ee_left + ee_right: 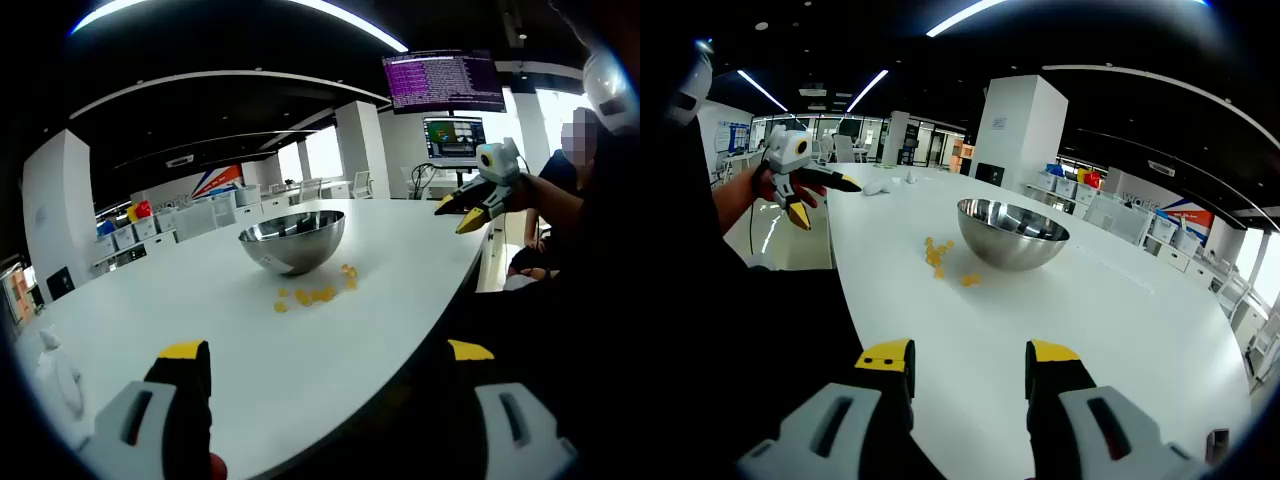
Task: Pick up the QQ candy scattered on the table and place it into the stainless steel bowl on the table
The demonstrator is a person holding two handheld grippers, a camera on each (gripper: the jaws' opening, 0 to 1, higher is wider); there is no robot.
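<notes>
In front of me a long white surface [400, 260] with a rounded edge carries everything. Near its middle a stainless steel bowl [292, 240] sits upright, its shiny outside reflecting the white top. Just beside the bowl, on the side nearer me, the yellow QQ candy [315, 292] lies scattered in a loose cluster, with a couple of pieces close to the bowl's base. In my right gripper view the same bowl [1012, 232] and candy [938, 260] show, and a few small white objects [880, 185] rest at the surface's far end, too small to identify.
</notes>
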